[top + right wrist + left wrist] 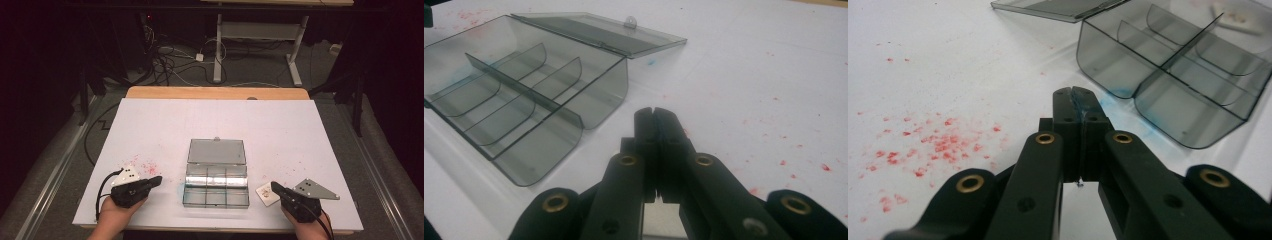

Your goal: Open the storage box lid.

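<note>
L gripper (156, 181) & R gripper (275, 188) fingers closed, empty, flanking open organizer box (216, 190) nr counter front edge; open fingers before approaching lid (216, 151).

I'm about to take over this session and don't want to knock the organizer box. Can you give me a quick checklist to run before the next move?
1. Compartment box lid open, lying flat behind it: ok.
2. Compartments free of parts: ok, the ones that show look bare.
3. Left gripper holds nothing, jaws shut: ok.
4. Right gripper holds nothing, jaws shut: ok.
5. Both grippers apart from the box, one on each side: ok.
6. Small white square piece free to pick: cannot tell; the right gripper's tip is right at its edge, and what lies on it is too small to make out.
</note>
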A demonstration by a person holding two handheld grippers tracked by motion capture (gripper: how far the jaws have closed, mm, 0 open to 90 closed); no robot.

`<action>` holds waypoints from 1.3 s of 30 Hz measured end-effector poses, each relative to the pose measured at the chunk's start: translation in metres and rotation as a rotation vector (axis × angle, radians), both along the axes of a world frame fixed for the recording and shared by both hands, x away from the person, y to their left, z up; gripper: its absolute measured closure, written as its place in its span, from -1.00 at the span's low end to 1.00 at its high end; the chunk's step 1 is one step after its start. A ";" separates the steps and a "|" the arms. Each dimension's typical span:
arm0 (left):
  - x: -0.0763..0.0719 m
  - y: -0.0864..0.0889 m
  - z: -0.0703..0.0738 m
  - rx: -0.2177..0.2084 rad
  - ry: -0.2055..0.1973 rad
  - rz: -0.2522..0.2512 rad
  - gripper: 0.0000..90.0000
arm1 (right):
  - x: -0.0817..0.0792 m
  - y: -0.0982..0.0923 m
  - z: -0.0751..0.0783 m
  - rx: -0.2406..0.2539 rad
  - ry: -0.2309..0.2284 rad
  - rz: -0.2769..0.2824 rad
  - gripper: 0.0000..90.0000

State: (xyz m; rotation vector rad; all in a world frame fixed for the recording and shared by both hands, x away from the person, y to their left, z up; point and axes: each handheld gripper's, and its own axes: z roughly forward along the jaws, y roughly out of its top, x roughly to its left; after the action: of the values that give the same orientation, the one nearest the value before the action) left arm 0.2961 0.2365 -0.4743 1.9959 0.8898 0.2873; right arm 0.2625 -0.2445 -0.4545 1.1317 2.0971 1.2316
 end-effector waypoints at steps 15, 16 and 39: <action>0.015 -0.001 -0.009 0.004 0.023 -0.004 -0.14 | 0.014 -0.005 -0.016 -0.004 0.044 -0.016 0.01; 0.015 0.000 -0.009 0.002 0.024 -0.001 -0.23 | 0.015 -0.005 -0.016 -0.005 0.049 -0.011 -0.09; 0.023 0.011 -0.007 -0.044 -0.002 0.045 -1.00 | 0.018 0.000 -0.011 -0.040 0.026 -0.067 -1.00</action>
State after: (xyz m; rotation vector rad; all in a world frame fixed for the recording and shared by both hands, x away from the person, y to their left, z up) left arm 0.3186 0.2475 -0.4817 1.9363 0.9333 0.2923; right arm 0.2806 -0.2449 -0.4653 1.1966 2.0757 1.1449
